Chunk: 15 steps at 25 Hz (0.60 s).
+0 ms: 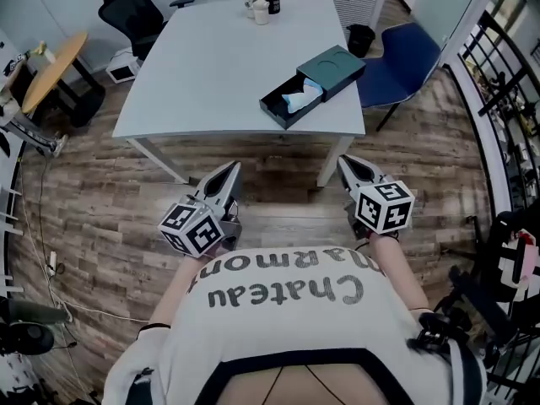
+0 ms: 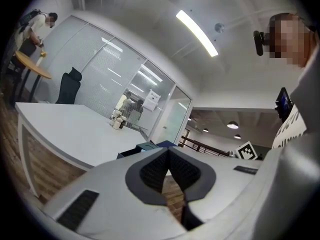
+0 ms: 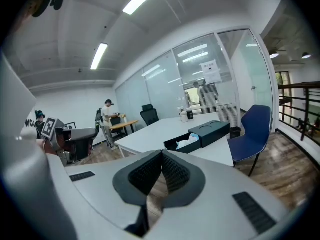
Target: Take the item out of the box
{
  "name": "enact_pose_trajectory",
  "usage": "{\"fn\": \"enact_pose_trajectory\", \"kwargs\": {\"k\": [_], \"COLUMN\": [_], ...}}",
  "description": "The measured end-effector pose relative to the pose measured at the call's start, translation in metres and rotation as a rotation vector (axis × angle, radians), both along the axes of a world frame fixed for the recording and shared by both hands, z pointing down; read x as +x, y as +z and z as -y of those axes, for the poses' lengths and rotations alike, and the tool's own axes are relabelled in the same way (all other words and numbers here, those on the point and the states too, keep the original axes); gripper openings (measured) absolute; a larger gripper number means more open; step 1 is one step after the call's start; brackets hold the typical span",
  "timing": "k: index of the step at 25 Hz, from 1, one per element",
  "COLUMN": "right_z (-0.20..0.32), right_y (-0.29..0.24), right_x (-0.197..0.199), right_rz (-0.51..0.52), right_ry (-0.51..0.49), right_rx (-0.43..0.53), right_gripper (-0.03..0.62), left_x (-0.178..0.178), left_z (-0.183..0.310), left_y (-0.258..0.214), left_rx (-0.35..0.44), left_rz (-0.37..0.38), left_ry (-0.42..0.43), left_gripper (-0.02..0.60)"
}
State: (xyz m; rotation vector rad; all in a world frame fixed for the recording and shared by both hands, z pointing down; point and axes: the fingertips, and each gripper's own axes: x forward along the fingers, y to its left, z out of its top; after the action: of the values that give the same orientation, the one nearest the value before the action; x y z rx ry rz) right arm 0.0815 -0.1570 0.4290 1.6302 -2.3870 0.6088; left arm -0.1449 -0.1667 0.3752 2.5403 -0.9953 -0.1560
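A dark box point(image 1: 312, 85) lies on the white table point(image 1: 202, 66) near its front right corner, its drawer pulled out toward me with a pale blue-white item point(image 1: 300, 99) inside. The right gripper view shows the box point(image 3: 200, 135) and the item point(image 3: 189, 142) too. Both grippers are held low over the floor in front of the table, well short of the box. My left gripper point(image 1: 232, 169) is shut with nothing in it, and so is my right gripper point(image 1: 346, 162). The left gripper view catches only an edge of the box point(image 2: 142, 148).
Cups and a dark jar point(image 1: 260, 3) stand at the table's far edge. A blue chair point(image 1: 403, 62) sits right of the table, a black office chair point(image 1: 131, 8) at the far left, a round wooden table point(image 1: 52, 67) further left. A railing point(image 1: 502, 66) runs along the right.
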Motion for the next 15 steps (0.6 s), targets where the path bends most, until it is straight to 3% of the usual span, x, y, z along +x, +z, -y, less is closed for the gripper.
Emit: {"fn": "enact_pose_trajectory", "kwargs": {"k": [10, 15], "right_z": [0.028, 0.034], "right_y": [0.001, 0.008], "right_x": [-0.013, -0.019], "right_rz": [-0.022, -0.048], "right_ry": [0.055, 0.045], "right_rx": [0.008, -0.017], "right_gripper": [0.000, 0.000], "left_x": [-0.010, -0.014], "left_z": [0.035, 0.042], "left_y": [0.010, 0.026], "left_rx": [-0.007, -0.059], "left_rz": [-0.016, -0.040], "left_ry": [0.073, 0.065], "left_gripper": [0.012, 0.012]}}
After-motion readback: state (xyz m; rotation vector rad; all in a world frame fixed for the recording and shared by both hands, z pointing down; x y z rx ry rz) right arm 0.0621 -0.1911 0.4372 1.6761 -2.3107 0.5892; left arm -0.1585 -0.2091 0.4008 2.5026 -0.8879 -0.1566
